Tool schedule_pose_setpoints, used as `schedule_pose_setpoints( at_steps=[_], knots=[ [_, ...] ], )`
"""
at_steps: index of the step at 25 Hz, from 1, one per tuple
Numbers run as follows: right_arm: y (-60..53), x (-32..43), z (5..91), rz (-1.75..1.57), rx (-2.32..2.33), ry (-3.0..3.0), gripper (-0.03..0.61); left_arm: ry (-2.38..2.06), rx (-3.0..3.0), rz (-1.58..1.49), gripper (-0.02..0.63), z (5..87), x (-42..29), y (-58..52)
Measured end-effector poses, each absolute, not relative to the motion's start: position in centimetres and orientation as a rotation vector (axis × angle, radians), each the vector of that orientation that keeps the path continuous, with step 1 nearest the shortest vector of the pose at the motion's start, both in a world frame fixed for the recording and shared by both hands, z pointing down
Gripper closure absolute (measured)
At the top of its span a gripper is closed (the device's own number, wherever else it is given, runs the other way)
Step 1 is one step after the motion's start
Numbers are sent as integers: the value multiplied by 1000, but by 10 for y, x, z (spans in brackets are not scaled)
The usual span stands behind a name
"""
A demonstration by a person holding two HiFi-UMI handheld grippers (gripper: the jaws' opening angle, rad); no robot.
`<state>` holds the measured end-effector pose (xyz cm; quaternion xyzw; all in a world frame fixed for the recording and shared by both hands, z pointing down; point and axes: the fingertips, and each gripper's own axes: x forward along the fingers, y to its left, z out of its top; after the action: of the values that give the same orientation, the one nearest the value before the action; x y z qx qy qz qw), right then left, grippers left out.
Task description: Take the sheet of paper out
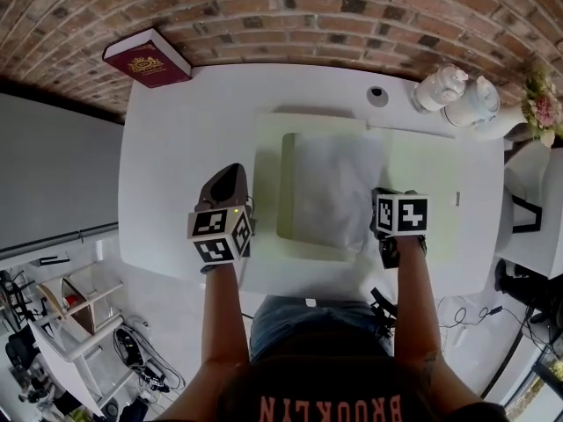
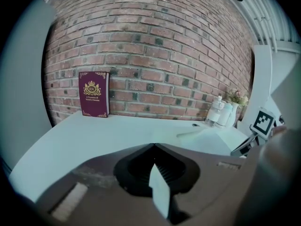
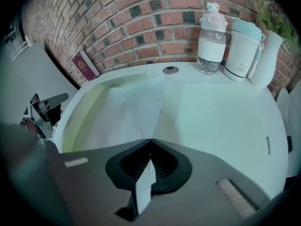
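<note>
A white sheet of paper [image 1: 330,192] lies in an open pale yellow-green folder [image 1: 422,170] on the white table [image 1: 176,165]. My right gripper [image 1: 380,199] stands steeply over the sheet's right edge. In the right gripper view the sheet [image 3: 131,117] runs up to the jaws of my right gripper [image 3: 150,140], which are shut on its edge, with a white strip between them. My left gripper [image 1: 230,176] hovers over bare table just left of the folder, and in the left gripper view my left gripper [image 2: 153,146] has its jaws closed tip to tip.
A dark red book [image 1: 147,58] leans on the brick wall at the back left. A white bottle [image 1: 440,86], a pale jug [image 1: 475,102] and a vase of flowers [image 1: 541,108] stand at the back right. A round cable hole [image 1: 376,96] lies behind the folder.
</note>
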<state>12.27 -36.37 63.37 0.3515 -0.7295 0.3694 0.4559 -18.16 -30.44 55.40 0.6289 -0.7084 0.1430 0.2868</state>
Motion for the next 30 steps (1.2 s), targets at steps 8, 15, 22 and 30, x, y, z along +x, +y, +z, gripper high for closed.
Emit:
schedule_pose_setpoints(
  at_steps=[8,15,22,30],
  knots=[
    [-371,155,631,918,905,-1800,575,-1926,1676,392,617,544,-172,-307],
    [-377,180,632,923,942,-1784,575,-1927,1695,413,617,538,-155,-313],
    [-386,214,630,927,993,-1759,575,-1916,1711,415,617,536,-133,-324],
    [-399,248,626,898,1059,-1734,575,-1883,1752,438,617,537,-106,-337]
  ],
)
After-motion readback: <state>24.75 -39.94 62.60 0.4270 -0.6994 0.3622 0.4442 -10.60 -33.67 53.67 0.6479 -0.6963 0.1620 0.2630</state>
